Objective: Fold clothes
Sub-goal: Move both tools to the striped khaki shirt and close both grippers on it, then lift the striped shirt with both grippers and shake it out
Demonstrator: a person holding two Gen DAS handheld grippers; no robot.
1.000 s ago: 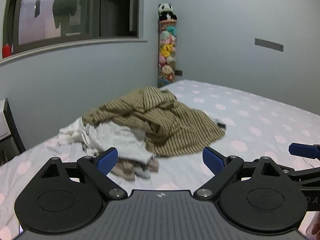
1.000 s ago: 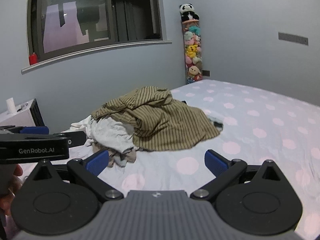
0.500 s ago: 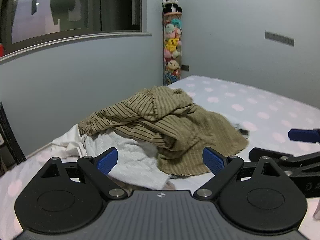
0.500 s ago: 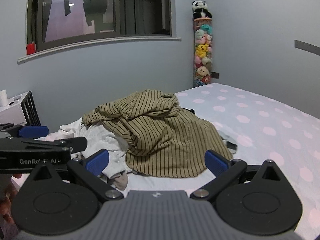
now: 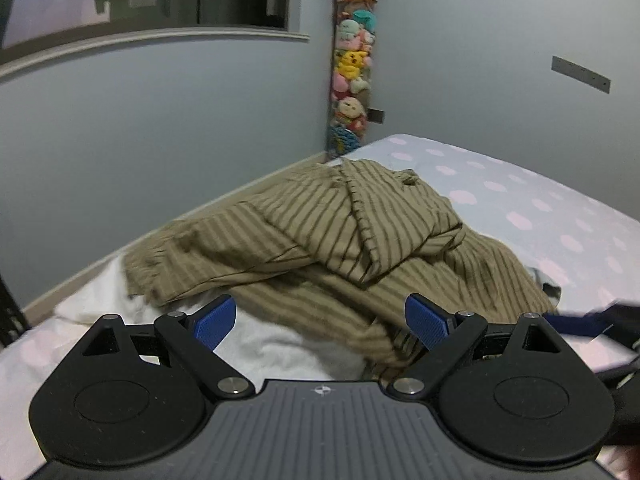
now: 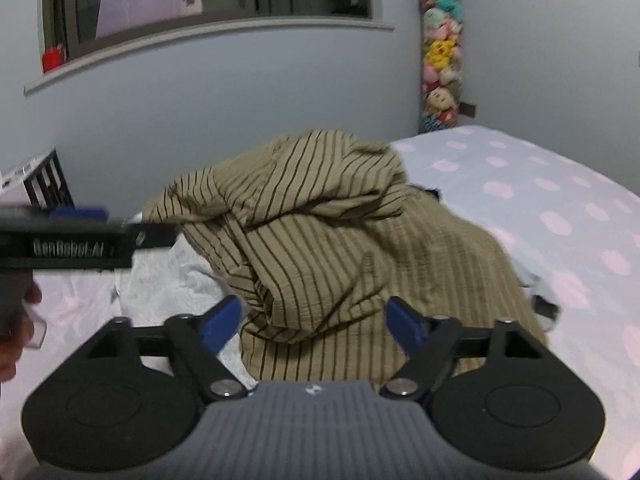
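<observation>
Approach step: both grippers close on the striped tan shirt (image 6: 328, 240), heaped on the bed (image 6: 560, 200) over white clothes (image 5: 280, 344). Left gripper (image 5: 320, 322) spread, empty. Right gripper (image 6: 312, 322) has just been narrowing, nothing pinched. Next: pinch a shirt edge, lift clear.

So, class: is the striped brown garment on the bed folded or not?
Not folded. The striped brown garment lies crumpled in a heap on the bed, with uneven creases, partly over white clothes.
</observation>
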